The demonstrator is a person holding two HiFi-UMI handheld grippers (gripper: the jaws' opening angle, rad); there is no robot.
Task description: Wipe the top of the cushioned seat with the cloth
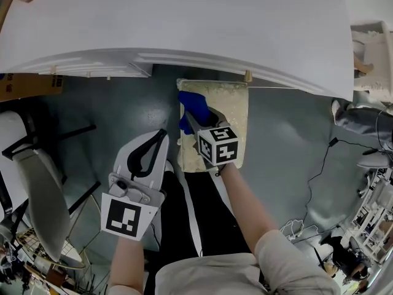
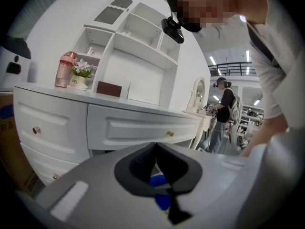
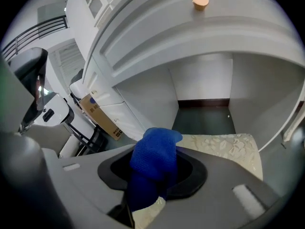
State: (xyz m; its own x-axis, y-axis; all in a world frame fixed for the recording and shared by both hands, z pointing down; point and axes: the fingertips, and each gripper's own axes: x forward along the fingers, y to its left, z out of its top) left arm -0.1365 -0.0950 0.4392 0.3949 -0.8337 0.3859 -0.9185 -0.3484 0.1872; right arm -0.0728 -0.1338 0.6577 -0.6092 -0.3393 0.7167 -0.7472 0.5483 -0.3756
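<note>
Our right tongs [image 1: 199, 125] are clenched on the blue cloth [image 1: 190, 105], which bunches into a thick wad at the upper left corner of the cushioned seat [image 1: 226, 103], in the centre of the head view. Whether the wad presses on the cream floral fabric or hangs just above it, we cannot quite tell. Our left tongs [image 1: 161, 135] are closed on nothing, low in the left of the frame over the floor [image 1: 123, 109], well apart from the seat. We see several risks. A wad this bunched would touch only a narrow strip per pass, so patches could be missed. It sits at the seat's left edge, so a stroke that way could run off onto bare floor. The white desk [image 1: 184, 23] overhangs the seat's far end, and its knob [image 1: 248, 75] hangs just above, so a forward stroke could knock them. With nothing steadying the seat, a firm push might slide it.
</note>
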